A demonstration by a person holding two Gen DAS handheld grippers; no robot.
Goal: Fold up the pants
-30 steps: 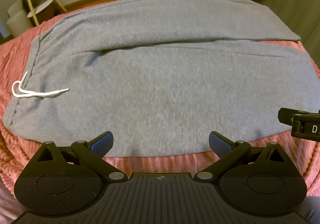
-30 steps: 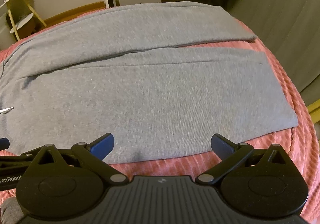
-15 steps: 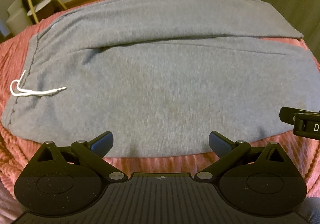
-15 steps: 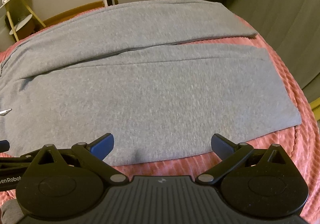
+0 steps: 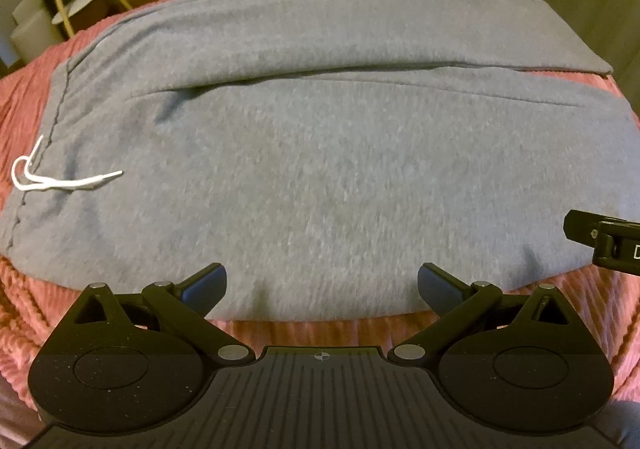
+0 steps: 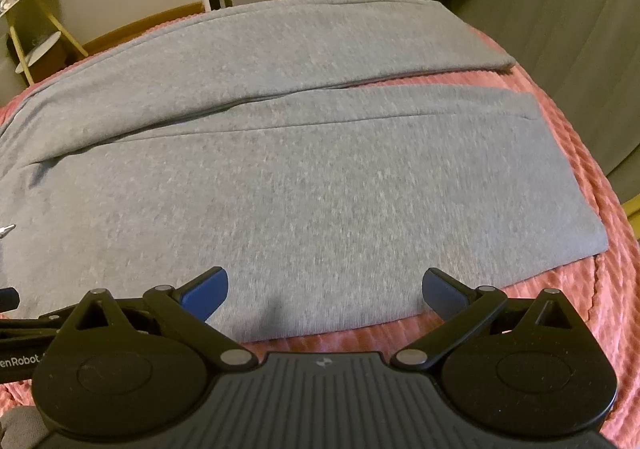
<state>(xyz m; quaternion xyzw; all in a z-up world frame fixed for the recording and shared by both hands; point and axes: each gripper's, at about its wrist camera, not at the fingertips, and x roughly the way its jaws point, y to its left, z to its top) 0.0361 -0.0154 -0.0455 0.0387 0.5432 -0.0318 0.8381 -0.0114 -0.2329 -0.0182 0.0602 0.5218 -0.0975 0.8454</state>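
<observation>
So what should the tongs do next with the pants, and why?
Probably lower both tongs onto the near edge of the pants and pinch it. The left tongs and right tongs are open, empty, and hover just over that edge, while the pants lie flat on the pink blanket, not yet folded.

Ahead of the left gripper [image 5: 322, 285] and right gripper [image 6: 325, 287] — both with jaws spread wide — only flat grey pants [image 6: 304, 185] lie on the pink bedspread [image 6: 560, 289]; nothing upright blocks either — the grippers flank each other closely.

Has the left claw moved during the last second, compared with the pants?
Yes. The left claw moved forward: the near edge of the pants now lies closer to its fingertips.
</observation>
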